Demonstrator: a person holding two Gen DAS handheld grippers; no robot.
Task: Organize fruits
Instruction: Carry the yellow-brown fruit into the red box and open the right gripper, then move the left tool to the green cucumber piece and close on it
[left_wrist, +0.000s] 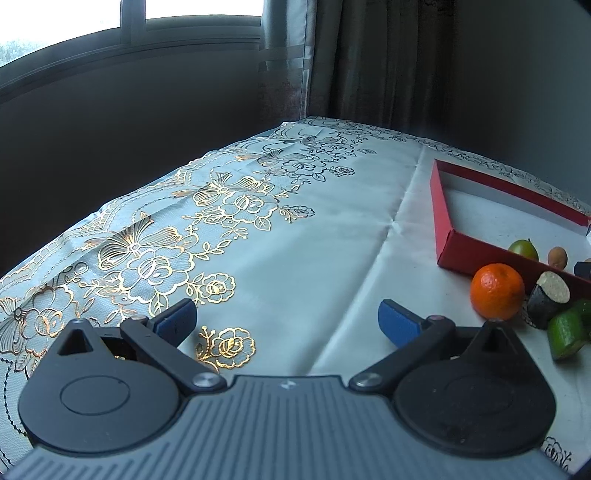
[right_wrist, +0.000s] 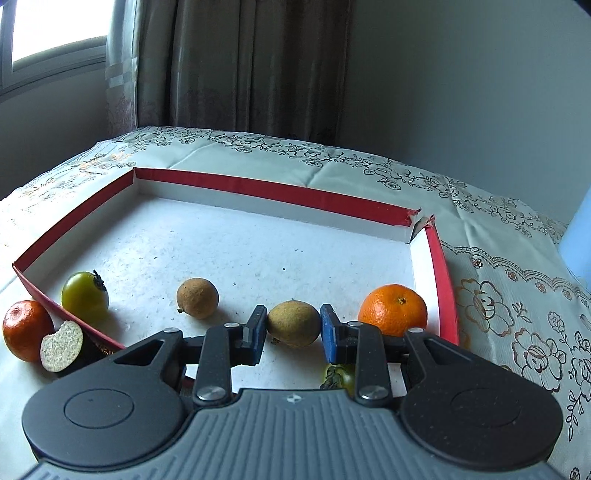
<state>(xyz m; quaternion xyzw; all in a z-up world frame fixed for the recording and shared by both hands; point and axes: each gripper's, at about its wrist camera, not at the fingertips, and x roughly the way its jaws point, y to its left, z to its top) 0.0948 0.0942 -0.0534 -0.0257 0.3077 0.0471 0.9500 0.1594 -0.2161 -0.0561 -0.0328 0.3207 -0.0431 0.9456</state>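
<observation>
Floral-clothed counter (right_wrist: 498, 295): red cardboard tray (right_wrist: 280, 194) holds four fruits. My right gripper (right_wrist: 293, 334) fingers bracket a brown round fruit (right_wrist: 294, 323), maybe gripping. Left gripper (left_wrist: 286, 321) spread, empty. Orange tangerine (left_wrist: 497, 291), cut pieces outside remain.

Each black two-finger gripper, left (left_wrist: 286, 321) and right (right_wrist: 293, 330), has blue pads, silver pivot screws, round black discs at 4 and 8 o'clock, and a ribbed grey base.

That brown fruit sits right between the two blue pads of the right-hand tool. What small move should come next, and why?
Probably open the right tool a little and draw it back. The brown fruit between its pads already seems to rest on the floor of the red box, alongside another brown fruit, a green tomato and an orange. Whether the pads actually press it is unclear.
</observation>
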